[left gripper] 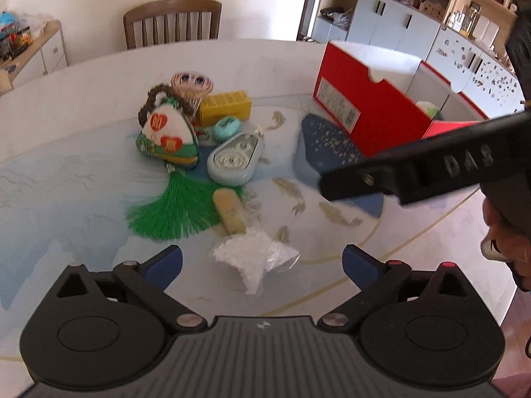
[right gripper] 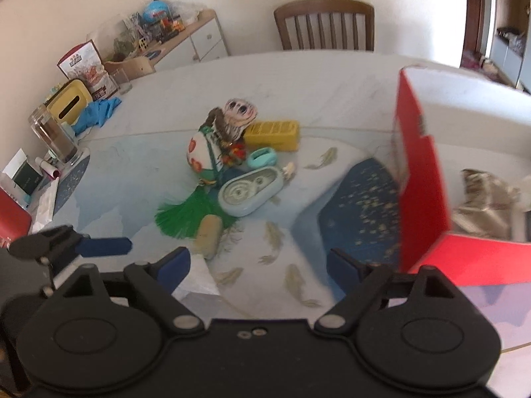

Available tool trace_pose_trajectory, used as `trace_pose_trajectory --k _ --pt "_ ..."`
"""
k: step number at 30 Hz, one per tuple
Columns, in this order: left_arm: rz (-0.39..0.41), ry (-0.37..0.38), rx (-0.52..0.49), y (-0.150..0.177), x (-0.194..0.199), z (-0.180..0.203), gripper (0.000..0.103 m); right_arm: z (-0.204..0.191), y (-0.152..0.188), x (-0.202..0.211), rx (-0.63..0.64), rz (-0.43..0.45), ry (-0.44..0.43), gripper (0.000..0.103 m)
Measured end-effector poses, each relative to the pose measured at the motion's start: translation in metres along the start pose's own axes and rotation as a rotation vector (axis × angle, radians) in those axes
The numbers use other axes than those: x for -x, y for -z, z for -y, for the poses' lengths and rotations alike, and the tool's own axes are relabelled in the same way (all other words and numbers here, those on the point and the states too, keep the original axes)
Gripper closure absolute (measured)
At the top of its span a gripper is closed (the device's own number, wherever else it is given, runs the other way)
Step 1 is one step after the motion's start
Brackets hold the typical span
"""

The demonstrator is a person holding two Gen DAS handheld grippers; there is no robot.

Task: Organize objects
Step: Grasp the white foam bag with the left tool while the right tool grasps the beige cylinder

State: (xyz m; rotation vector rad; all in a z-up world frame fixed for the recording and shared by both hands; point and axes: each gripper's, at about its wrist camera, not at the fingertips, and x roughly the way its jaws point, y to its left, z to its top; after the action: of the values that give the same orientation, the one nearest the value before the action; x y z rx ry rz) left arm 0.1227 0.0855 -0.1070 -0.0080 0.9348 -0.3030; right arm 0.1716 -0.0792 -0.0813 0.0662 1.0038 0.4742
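Note:
A pile of small objects lies mid-table: a white-and-green sachet with a green tassel (left gripper: 167,136) (right gripper: 199,157), a yellow box (left gripper: 225,106) (right gripper: 272,134), a small teal case (left gripper: 226,128), a pale blue oval case (left gripper: 236,159) (right gripper: 250,192), a beige tube (left gripper: 229,210) (right gripper: 208,235) and a clear plastic bag (left gripper: 257,253). A red open box (left gripper: 361,106) (right gripper: 423,182) stands at the right. My left gripper (left gripper: 262,267) is open, just above the plastic bag. My right gripper (right gripper: 259,268) is open and empty, near the red box.
A wooden chair (left gripper: 172,21) stands at the table's far edge. In the right wrist view, a glass jar (right gripper: 54,137), a yellow tissue box (right gripper: 69,102) and a blue cloth (right gripper: 98,112) sit at the table's left. A dark blue mat (right gripper: 358,209) lies beside the red box.

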Motion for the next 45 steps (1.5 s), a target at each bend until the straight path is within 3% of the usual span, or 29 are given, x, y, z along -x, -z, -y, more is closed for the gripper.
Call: trace_pose_trajectory --k 8,15,23,27,34,43,45 --pt "0.009 0.007 -0.047 0.011 -0.017 0.000 0.000 -0.018 -0.012 -0.044 -0.043 -0.079 0.002 0.025" --pt "0.019 -0.033 -0.125 0.017 -0.029 0.007 0.000 -0.031 -0.020 -0.071 -0.048 -0.132 -0.003 0.033" --pt "0.029 -0.064 -0.146 0.019 -0.037 0.012 0.003 -0.041 -0.024 -0.089 -0.051 -0.180 -0.002 0.058" --pt "0.015 -0.058 -0.143 0.019 -0.039 0.012 0.020 -0.045 -0.023 -0.091 -0.050 -0.194 -0.008 0.067" --pt "0.011 -0.049 -0.129 0.021 -0.036 0.009 0.039 -0.047 -0.021 -0.095 -0.058 -0.203 0.006 0.080" --pt "0.009 -0.049 -0.162 0.023 -0.033 0.015 0.073 -0.041 -0.023 -0.094 -0.108 -0.208 -0.010 0.081" --pt "0.004 -0.037 -0.155 0.022 -0.032 0.013 0.075 -0.039 -0.023 -0.093 -0.121 -0.206 -0.014 0.081"
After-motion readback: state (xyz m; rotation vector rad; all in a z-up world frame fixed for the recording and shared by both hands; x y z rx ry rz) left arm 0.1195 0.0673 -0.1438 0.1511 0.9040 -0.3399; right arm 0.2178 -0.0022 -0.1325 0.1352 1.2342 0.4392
